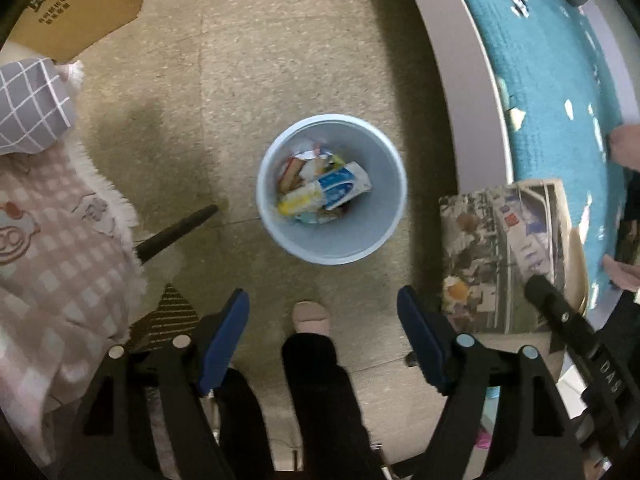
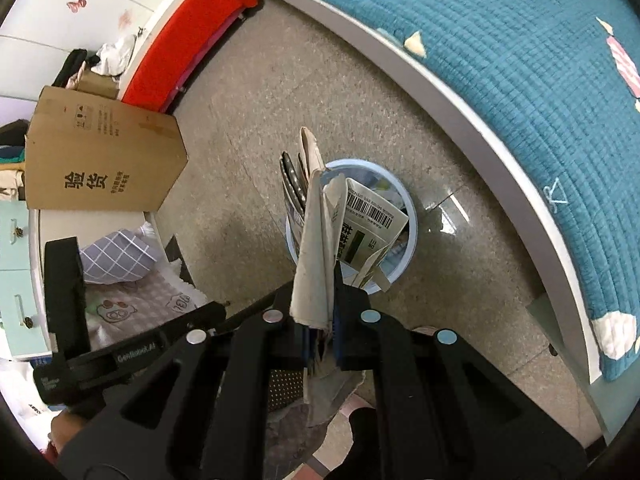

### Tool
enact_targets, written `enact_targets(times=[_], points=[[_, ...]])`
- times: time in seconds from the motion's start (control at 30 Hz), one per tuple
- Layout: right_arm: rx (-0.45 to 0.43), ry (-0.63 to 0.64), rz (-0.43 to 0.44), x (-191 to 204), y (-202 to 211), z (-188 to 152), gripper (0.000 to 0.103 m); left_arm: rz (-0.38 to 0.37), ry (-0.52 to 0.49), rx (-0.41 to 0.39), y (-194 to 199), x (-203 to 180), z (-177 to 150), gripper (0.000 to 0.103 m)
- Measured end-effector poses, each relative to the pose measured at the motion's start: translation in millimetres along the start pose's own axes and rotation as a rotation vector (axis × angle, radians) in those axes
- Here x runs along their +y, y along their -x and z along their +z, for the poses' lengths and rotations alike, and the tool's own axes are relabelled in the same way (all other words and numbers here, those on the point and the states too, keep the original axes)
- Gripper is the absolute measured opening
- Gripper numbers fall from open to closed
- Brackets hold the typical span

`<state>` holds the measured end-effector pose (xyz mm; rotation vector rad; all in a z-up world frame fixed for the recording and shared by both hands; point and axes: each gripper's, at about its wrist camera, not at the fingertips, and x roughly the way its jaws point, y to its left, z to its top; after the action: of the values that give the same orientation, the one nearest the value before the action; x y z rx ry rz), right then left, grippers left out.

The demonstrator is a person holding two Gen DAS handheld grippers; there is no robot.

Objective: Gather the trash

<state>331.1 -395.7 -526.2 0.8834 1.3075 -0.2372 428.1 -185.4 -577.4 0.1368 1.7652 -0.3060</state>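
Observation:
A pale blue round bin (image 1: 384,184) stands on the beige floor, holding several wrappers and a blue-and-white carton (image 1: 340,188). My left gripper (image 1: 322,344) is open and empty, hovering above the floor just short of the bin. My right gripper (image 2: 320,304) is shut on a folded newspaper (image 2: 316,248), held upright above the bin (image 2: 408,256), which the paper partly hides. The same newspaper (image 1: 504,256) shows at the right of the left wrist view, with the right gripper's black body (image 1: 560,320) on it.
A bed with a teal quilt (image 2: 520,60) and a grey frame (image 1: 460,80) runs along the right. A cardboard box (image 2: 100,152) stands at the left. Checked bedding (image 1: 52,248) and a grey cushion (image 1: 32,104) lie at the left. The person's foot (image 1: 310,316) is below the bin.

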Motion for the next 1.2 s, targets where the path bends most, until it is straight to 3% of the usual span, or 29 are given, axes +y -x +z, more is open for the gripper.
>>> enact_targets(times=[0.37,0.47,0.57,0.73,0.93,1.2], points=[[0.026,0.086,-0.017,31.8,-21.3,4.1,0.008,0.109,-0.04,-0.082,24.5,8.5,-24.7,0.075],[0.027,0.082,-0.007,37.5,-22.7,6.7,0.014,0.125,-0.034,-0.103,31.1,10.5,-27.5,0.076],[0.039,0.037,0.006,36.0,-24.8,8.5,0.062,0.124,-0.022,-0.11,37.9,13.5,-31.3,0.077],[0.046,0.09,-0.016,46.7,-10.4,3.2,0.062,0.119,-0.003,-0.15,60.5,13.8,-43.7,0.077],[0.013,0.285,-0.038,77.6,41.7,-14.7,0.062,0.109,0.021,-0.227,100.3,8.1,-71.0,0.077],[-0.087,0.455,0.01,109.5,131.7,-54.2,0.064,0.137,0.066,-0.417,193.7,10.1,-144.7,0.079]])
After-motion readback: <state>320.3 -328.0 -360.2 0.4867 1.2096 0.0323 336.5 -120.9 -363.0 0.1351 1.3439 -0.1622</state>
